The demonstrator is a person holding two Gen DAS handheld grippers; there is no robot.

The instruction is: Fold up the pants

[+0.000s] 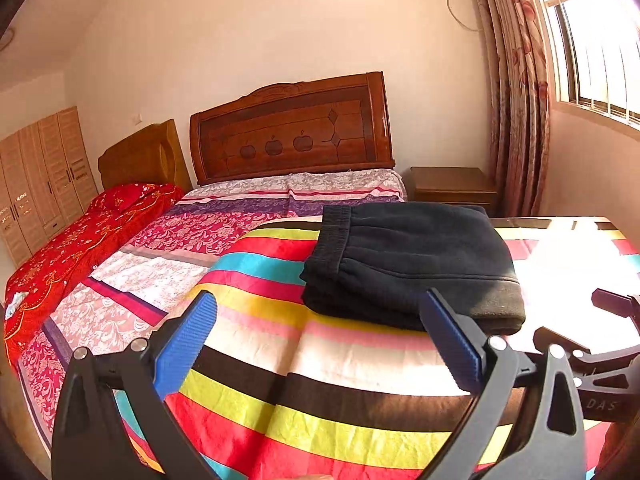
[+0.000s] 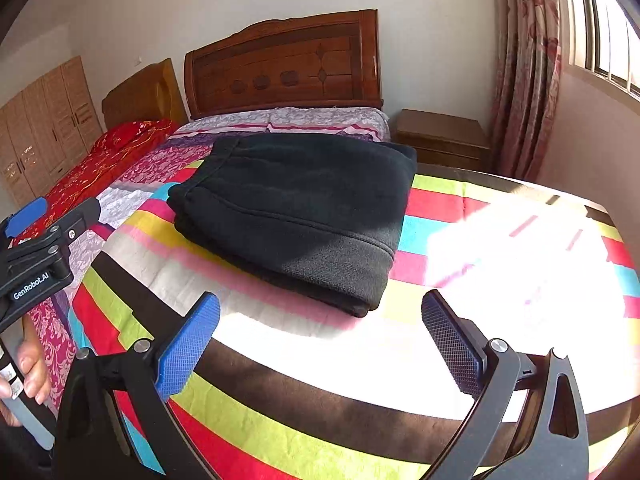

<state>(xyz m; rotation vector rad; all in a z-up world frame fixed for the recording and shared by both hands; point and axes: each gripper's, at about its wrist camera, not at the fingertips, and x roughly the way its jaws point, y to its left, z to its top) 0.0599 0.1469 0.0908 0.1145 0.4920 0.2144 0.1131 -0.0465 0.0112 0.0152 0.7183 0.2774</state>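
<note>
The black pants (image 1: 412, 260) (image 2: 296, 208) lie folded into a thick rectangle on a table under a bright striped cloth (image 1: 280, 396) (image 2: 288, 424). The waistband faces left and a ribbed cuff faces the near right. My left gripper (image 1: 320, 308) is open just before the near edge of the pile, with nothing between its blue pads. My right gripper (image 2: 320, 300) is open too, a short way back from the cuff corner, and holds nothing. In the right wrist view the left gripper's body (image 2: 40, 248) shows at the left edge.
Behind the table stands a bed (image 1: 224, 216) with a floral sheet, a red cover (image 1: 80, 248) and a wooden headboard (image 1: 292, 128). A nightstand (image 1: 452, 184), a curtain (image 1: 516, 92) and a window are at the right. A hand (image 2: 32, 368) grips the left tool's handle.
</note>
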